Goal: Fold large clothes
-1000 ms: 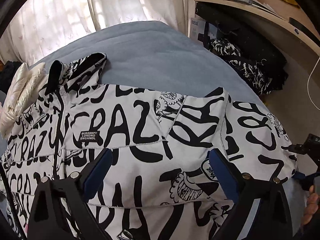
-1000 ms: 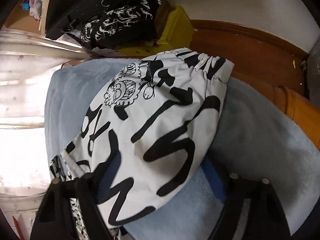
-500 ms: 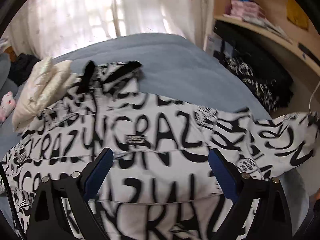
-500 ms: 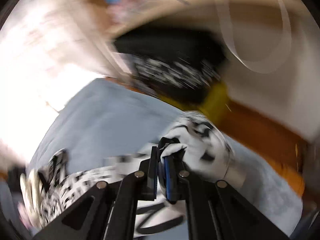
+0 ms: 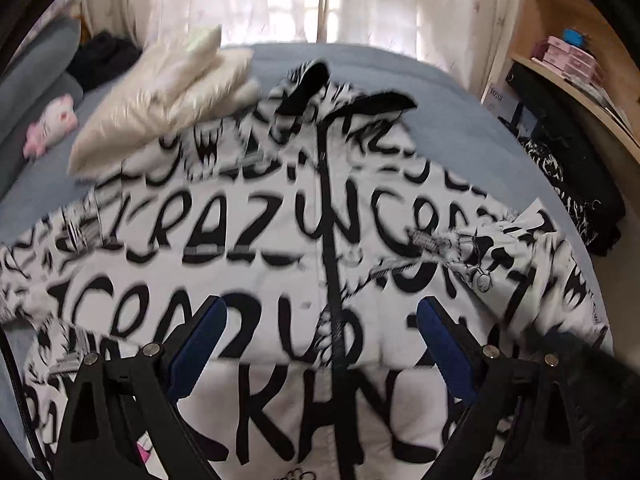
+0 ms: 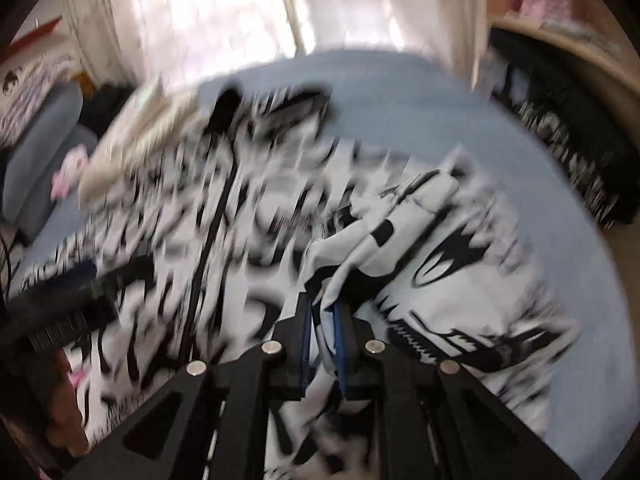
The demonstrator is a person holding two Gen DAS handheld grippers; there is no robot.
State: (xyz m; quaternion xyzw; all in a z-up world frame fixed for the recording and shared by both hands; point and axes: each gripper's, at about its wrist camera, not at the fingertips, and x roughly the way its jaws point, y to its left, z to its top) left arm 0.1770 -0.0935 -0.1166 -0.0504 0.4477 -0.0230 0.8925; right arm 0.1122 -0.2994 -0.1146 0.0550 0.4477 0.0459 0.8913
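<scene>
We see the black-and-white lettered jacket point(image 5: 280, 248) spread front-up on the blue bed point(image 5: 448, 112). Our left gripper point(image 5: 320, 344) hovers above it, jaws wide apart. Our right gripper point(image 6: 326, 328) has just clamped on the jacket's sleeve point(image 6: 404, 216), bunched fabric pinched between its pads.

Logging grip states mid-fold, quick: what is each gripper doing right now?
Left gripper: open, holding nothing, above the jacket.
Right gripper: closed on the jacket's sleeve.
</scene>
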